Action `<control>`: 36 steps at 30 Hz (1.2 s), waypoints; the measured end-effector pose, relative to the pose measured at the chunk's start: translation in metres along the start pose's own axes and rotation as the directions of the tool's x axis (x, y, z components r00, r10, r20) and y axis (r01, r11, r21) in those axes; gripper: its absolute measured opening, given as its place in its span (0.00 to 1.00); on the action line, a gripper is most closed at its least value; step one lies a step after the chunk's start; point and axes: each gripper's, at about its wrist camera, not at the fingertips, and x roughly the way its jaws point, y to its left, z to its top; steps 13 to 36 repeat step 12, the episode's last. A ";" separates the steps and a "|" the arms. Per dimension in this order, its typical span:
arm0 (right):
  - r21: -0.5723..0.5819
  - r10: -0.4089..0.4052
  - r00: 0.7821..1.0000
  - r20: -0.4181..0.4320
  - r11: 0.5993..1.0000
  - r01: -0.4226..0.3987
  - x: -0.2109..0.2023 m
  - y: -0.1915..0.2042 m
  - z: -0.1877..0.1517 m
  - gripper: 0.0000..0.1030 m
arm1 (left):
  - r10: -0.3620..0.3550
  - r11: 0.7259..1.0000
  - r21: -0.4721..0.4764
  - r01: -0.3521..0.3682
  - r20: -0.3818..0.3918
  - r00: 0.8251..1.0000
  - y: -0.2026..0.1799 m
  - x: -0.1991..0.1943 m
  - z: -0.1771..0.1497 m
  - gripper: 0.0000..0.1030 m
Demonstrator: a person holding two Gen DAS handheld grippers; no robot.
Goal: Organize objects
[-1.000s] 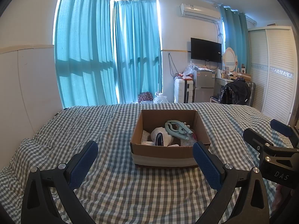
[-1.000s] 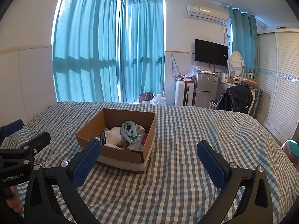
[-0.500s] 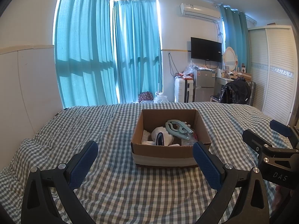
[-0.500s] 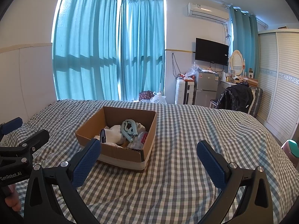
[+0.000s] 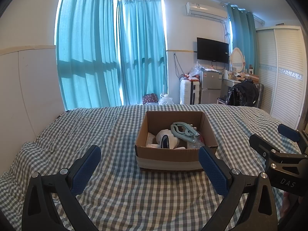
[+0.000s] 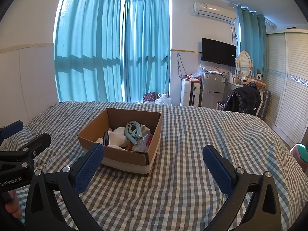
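Left wrist view puts the open brown cardboard box (image 5: pixel 176 155) with a pale tape band round its base square ahead on the grey-and-white checked bedspread (image 5: pixel 115 127). Inside it lie a pale teal plastic folding hanger (image 5: pixel 183 131) on top of a white bundle with a dark blue part (image 5: pixel 166 139), some clear crinkled plastic (image 6: pixel 141 144) and something red (image 6: pixel 149 139) at the near right corner; what these last are I cannot tell. No loose item shows on the bedspread around the box. The left gripper (image 5: pixel 150 170) has its blue-padded fingers wide apart and empty, short of the box's near wall; the right gripper (image 6: pixel 154 168) is likewise spread and empty, aimed past the box's right corner. This scene fits either end of the job: items gathered in the box as their tidy place, or a jumbled box waiting to be sorted out. Any reach into it would call for coming down over the rim, since the walls stand above the contents. Beyond the bed hang teal curtains (image 5: pixel 113 53).
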 end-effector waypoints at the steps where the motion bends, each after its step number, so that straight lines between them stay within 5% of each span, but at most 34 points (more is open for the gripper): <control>1: 0.000 0.000 1.000 -0.001 1.000 0.000 0.000 0.000 0.000 1.00 | 0.000 1.000 0.001 0.000 -0.001 1.000 0.000 0.000 0.000 1.00; 36: -0.001 -0.001 1.000 -0.010 1.000 0.001 0.002 0.002 -0.002 1.00 | 0.013 1.000 -0.006 -0.013 -0.002 1.000 0.003 0.001 -0.002 1.00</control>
